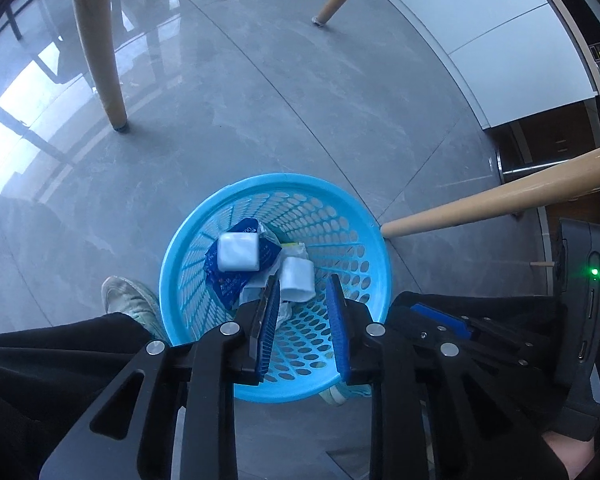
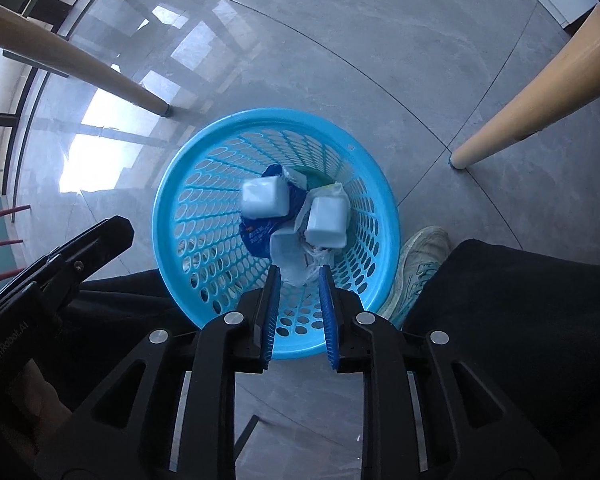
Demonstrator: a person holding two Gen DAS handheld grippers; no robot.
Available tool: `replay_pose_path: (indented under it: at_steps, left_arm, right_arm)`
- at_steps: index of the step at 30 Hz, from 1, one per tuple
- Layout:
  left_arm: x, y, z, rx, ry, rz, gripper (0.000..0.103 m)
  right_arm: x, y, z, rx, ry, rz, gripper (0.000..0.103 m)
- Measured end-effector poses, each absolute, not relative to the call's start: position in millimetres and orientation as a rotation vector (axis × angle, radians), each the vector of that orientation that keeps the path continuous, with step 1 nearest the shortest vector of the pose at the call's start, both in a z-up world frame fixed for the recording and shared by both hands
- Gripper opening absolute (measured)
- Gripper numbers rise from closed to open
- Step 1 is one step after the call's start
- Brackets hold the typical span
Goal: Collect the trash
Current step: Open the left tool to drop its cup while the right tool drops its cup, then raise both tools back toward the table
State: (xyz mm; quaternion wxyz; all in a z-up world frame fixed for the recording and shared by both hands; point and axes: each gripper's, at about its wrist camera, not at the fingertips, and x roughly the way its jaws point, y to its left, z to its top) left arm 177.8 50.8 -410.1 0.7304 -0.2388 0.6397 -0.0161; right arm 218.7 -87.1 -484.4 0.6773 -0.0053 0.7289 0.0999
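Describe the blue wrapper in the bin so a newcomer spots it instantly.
Find the sky-blue perforated basket on the grey floor between the wooden legs. At its bottom, the dark blue wrapper lies under the white foam pieces. It is the only dark, printed item among white trash.

Wooden legs [image 2: 532, 108] flank the basket [image 2: 180, 184]; its mouth gapes clear

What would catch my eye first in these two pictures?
A bright blue basket standing on the grey floor, with white packets and a blue wrapper inside. Above it hang the left gripper and the right gripper, jaws apart and empty.
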Motion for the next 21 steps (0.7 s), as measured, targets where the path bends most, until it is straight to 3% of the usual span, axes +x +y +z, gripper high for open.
replay_pose_path:
  at_steps: [21]
  left_arm:
    - [152, 62, -372, -0.432, 1.389, 0.084, 0.023]
  right_arm:
    - [193, -93, -429, -0.058, 1.528, 0.259, 0.04]
